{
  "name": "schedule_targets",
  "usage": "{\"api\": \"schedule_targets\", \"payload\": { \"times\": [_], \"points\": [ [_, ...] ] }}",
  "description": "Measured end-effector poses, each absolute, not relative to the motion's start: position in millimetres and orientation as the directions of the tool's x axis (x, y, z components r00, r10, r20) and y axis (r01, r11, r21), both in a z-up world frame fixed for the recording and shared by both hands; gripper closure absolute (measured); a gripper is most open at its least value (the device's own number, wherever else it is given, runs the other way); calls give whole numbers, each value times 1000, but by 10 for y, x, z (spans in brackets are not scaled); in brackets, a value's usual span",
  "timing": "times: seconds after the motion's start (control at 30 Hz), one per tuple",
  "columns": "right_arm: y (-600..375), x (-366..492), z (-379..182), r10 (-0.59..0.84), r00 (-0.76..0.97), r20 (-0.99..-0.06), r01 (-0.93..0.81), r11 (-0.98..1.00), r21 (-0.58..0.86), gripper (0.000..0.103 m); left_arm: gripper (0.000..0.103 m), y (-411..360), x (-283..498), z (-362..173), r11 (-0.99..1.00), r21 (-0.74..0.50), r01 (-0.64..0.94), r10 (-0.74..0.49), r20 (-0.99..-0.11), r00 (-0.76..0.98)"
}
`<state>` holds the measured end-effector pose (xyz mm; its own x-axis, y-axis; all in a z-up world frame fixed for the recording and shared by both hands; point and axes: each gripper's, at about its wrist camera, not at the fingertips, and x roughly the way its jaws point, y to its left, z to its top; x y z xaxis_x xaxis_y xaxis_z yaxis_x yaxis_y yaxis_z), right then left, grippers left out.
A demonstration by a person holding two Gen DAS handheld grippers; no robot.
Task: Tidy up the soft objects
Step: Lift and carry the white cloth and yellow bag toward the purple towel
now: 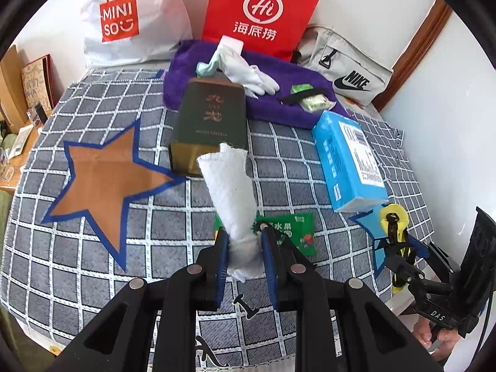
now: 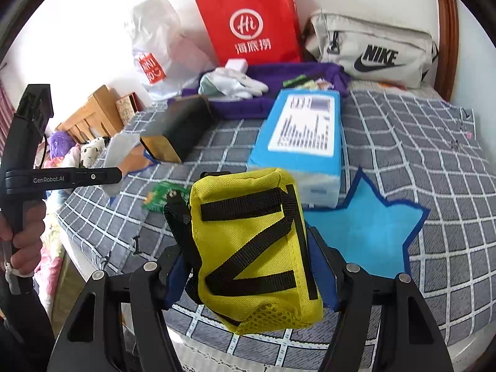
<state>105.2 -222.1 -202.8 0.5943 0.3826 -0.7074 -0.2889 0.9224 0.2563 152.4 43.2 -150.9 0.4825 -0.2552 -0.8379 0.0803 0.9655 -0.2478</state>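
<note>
My left gripper (image 1: 243,245) is shut on a white rolled towel (image 1: 231,192) and holds it upright above the checked bedcover (image 1: 93,279), just right of the brown star patch (image 1: 105,179). My right gripper (image 2: 248,266) is shut on a yellow pouch with black straps (image 2: 251,248), held above the cover beside the blue star patch (image 2: 369,232). The pouch also shows in the left wrist view (image 1: 393,220). White gloves (image 1: 251,73) lie on a purple towel (image 1: 279,108) at the back.
A dark green box (image 1: 210,117) and a blue tissue pack (image 1: 347,158) lie mid-bed. A green snack packet (image 1: 294,232) lies under the left gripper. A Miniso bag (image 1: 124,21), red paper bag (image 1: 263,12) and Nike pouch (image 1: 350,65) stand against the wall.
</note>
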Motion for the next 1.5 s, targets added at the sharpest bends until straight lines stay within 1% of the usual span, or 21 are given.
{"api": "schedule_targets", "payload": {
  "times": [0.47, 0.67, 1.2, 1.33, 1.5],
  "points": [
    [-2312, 1229, -1615, 376, 663, -648, -280, 926, 252, 35, 83, 448, 1703, -1198, 965, -244, 98, -258, -811, 525],
    [-2368, 1394, -1455, 388, 678, -624, -269, 921, 281, 35, 83, 433, 1836, -1074, 966, -237, 105, -255, -802, 540],
    [-2405, 1900, -1233, 374, 707, -599, -247, 926, 287, 35, 83, 461, 2323, -984, 966, -240, 93, -251, -799, 546],
    [-2410, 2040, -1200, 378, 710, -594, -241, 923, 298, 35, 83, 460, 2452, -982, 970, -225, 91, -238, -803, 547],
    [-2417, 2217, -1182, 355, 717, -600, -213, 931, 297, 35, 83, 437, 2587, -961, 984, -163, 78, -178, -807, 564]
  ]
}}
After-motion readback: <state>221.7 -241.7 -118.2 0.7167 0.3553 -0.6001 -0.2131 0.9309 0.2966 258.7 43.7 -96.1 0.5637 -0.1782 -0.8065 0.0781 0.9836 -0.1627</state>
